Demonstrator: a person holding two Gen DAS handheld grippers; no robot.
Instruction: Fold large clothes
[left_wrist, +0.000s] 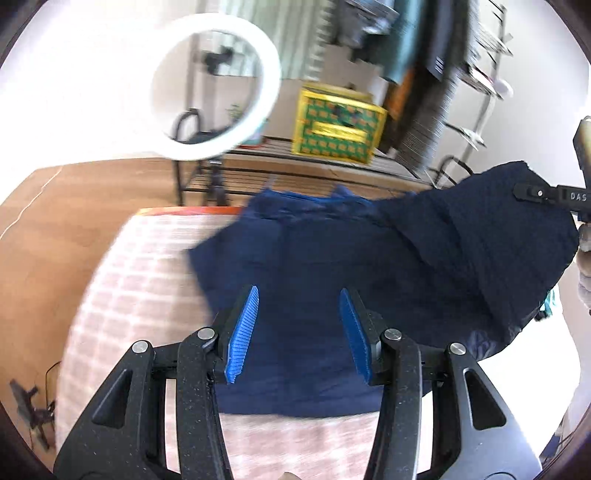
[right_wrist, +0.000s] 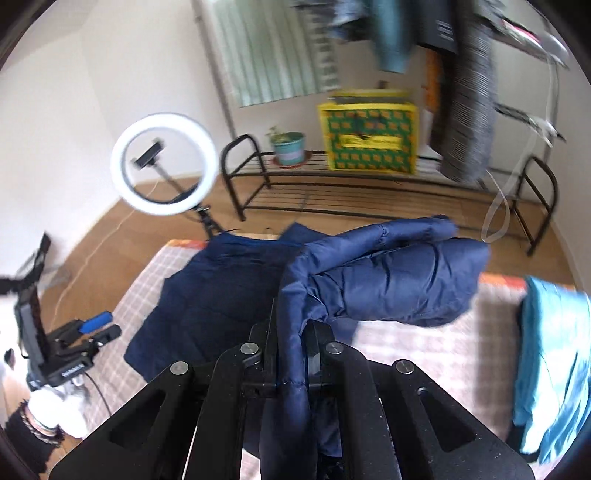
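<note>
A navy puffer jacket (left_wrist: 314, 258) lies spread on a pink checkered bed cover (left_wrist: 147, 277). My left gripper (left_wrist: 298, 291) hovers over the jacket's near part, open, with nothing between its blue pads (left_wrist: 243, 332). My right gripper (right_wrist: 293, 332) is shut on a fold of the jacket and holds one side (right_wrist: 388, 277) lifted above the rest. In the left wrist view the right gripper (left_wrist: 543, 195) shows at the right edge, with the raised cloth hanging from it. The left gripper (right_wrist: 92, 328) appears at the left of the right wrist view, beside the flat part of the jacket (right_wrist: 207, 295).
A teal garment (right_wrist: 550, 350) lies on the cover at the right. Beyond the bed stand a ring light (right_wrist: 162, 162) on a tripod, a black metal rack (right_wrist: 332, 184) with a yellow-green box (right_wrist: 369, 136) and a potted plant (right_wrist: 288, 147), and hanging clothes (right_wrist: 465, 110). Wooden floor surrounds the bed.
</note>
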